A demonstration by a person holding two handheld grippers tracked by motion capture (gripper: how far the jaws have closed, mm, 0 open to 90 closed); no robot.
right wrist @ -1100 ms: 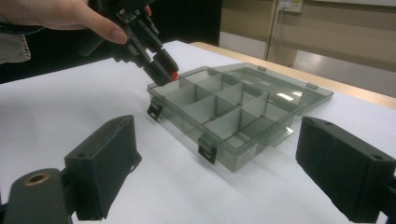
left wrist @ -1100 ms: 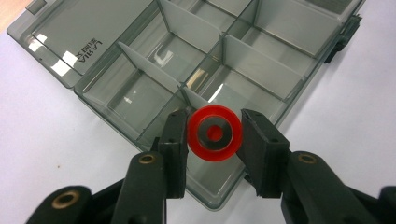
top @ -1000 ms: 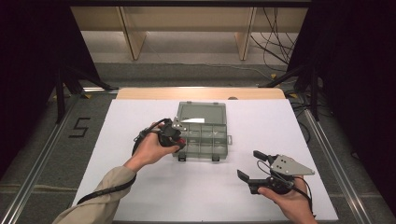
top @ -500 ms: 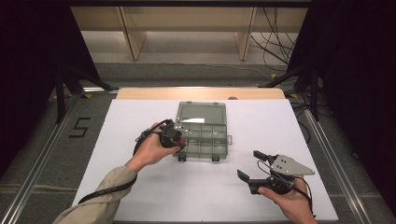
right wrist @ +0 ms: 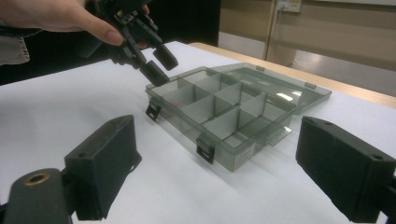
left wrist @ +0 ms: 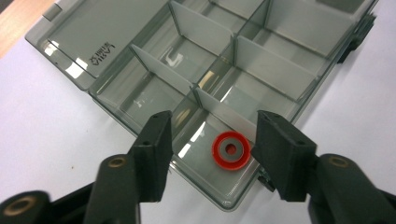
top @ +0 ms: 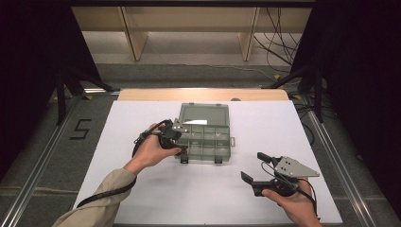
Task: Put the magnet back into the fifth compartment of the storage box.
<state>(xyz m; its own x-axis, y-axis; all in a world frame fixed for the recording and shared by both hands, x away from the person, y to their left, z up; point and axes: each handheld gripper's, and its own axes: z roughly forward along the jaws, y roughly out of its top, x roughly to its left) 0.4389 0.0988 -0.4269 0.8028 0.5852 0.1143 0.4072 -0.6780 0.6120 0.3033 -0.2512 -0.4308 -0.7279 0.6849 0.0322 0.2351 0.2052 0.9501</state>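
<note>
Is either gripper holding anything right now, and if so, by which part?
Nothing is held. The left gripper has just opened over the red washer lying in the box; the right gripper is open.

One organiser box (top: 204, 135), one red ring (left wrist: 230, 150), two claws

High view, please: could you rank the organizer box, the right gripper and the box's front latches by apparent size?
1. Organizer box, lid open.
2. Right gripper, nearer the camera, yet clearly smaller.
3. Front latches; the two look alike.

box: open smoke-grey clear plastic compartment box (top: 204, 133) at tabletop (top: 142, 198) centre, lid toward 12 o'clock | ring: red-and-grey ring (left wrist: 229, 150) in its 7 o'clock corner compartment
</note>
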